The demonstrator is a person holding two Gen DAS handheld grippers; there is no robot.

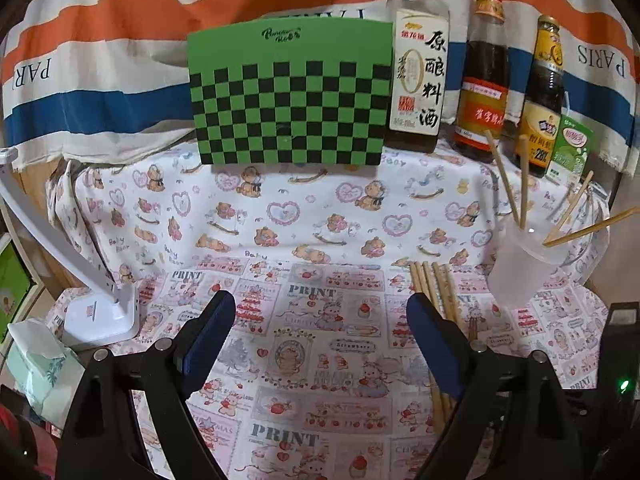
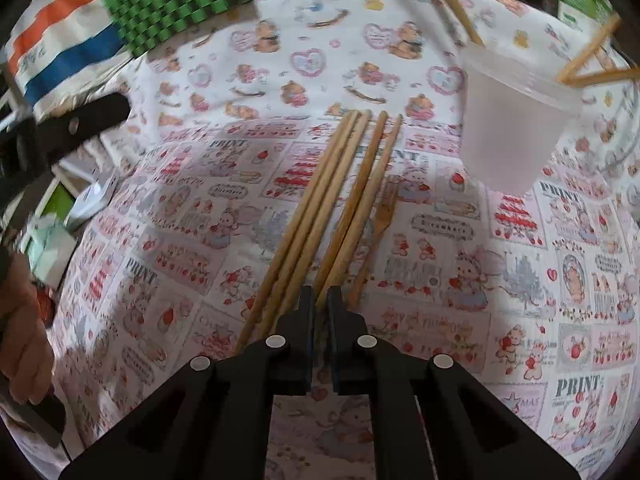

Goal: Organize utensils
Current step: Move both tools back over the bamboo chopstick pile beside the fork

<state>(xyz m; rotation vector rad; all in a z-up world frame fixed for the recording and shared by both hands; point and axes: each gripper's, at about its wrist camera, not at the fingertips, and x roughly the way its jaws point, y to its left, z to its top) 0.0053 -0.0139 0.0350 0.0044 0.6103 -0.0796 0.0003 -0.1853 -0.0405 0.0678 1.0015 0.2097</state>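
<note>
Gripping is observed at the right gripper (image 2: 319,300): its fingers are drawn nearly together on the near end of one chopstick in the row of chopsticks (image 2: 320,200) laid side by side on the desk (image 2: 480,300). A wooden fork (image 2: 382,220) is noted just right of the row. The left gripper (image 1: 320,316) is seen with fingers spread wide and nothing between them, above the patterned cloth. A translucent cup (image 1: 520,264), already holding several chopsticks, is placed near the row, to its right. Three sauce bottles (image 1: 484,68) and a green checkered board (image 1: 290,96) are ranged at the back.
</note>
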